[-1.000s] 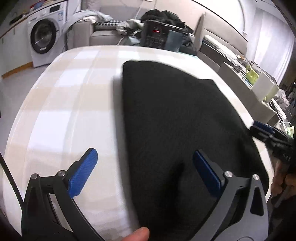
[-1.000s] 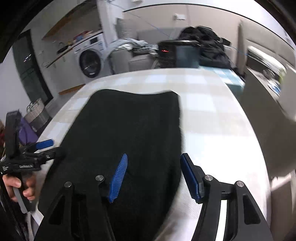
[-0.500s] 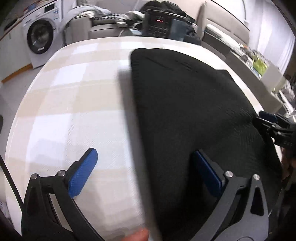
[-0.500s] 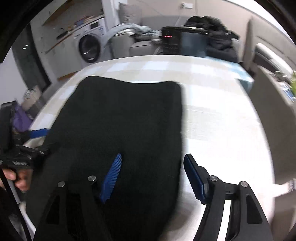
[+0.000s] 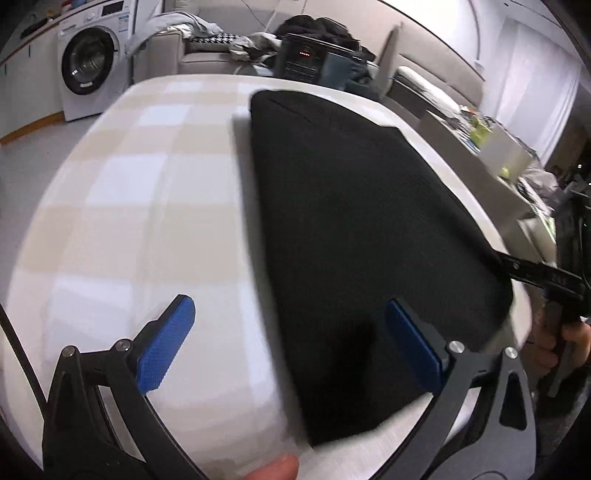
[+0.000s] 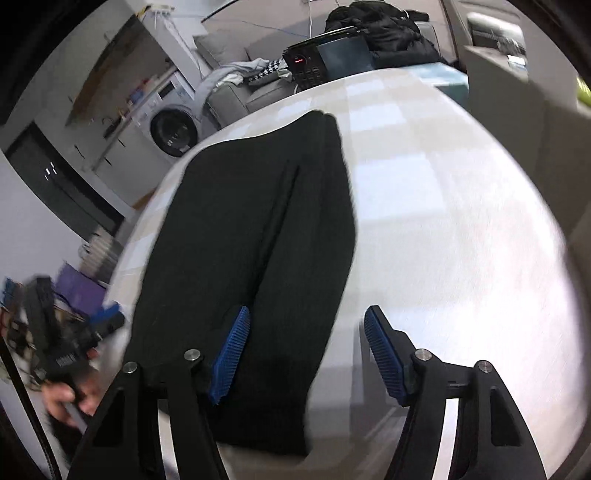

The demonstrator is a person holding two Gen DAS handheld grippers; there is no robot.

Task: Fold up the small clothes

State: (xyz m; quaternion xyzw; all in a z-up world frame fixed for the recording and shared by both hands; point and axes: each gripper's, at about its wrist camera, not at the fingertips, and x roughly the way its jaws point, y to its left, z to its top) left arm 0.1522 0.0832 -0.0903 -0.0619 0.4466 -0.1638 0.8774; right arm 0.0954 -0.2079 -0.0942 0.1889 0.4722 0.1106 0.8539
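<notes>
A black garment [image 5: 351, 203] lies flat and folded lengthwise on the checked tablecloth [image 5: 129, 192]. My left gripper [image 5: 291, 343] hangs open above its near left edge, one blue pad over bare cloth, the other over the garment. In the right wrist view the garment [image 6: 251, 229] runs away from me. My right gripper [image 6: 306, 354] straddles its near right edge with jaws closing; the pads touch nothing. Each gripper shows in the other's view: the right gripper [image 5: 535, 273] at the garment's right corner, the left gripper [image 6: 74, 332] blurred at far left, both held by hands.
A black device with a red display [image 5: 303, 62] stands at the table's far edge. Behind it are a sofa with piled clothes [image 5: 199, 33] and a washing machine [image 5: 88, 70]. Shelving with clutter [image 5: 491, 147] lines the right side. The tablecloth [image 6: 443, 221] stretches right of the garment.
Both grippers have drawn back toward the table's near edge, so the garment's near hem now shows. The right wrist view has rolled, tilting the scene. Nothing was taken hold of.
</notes>
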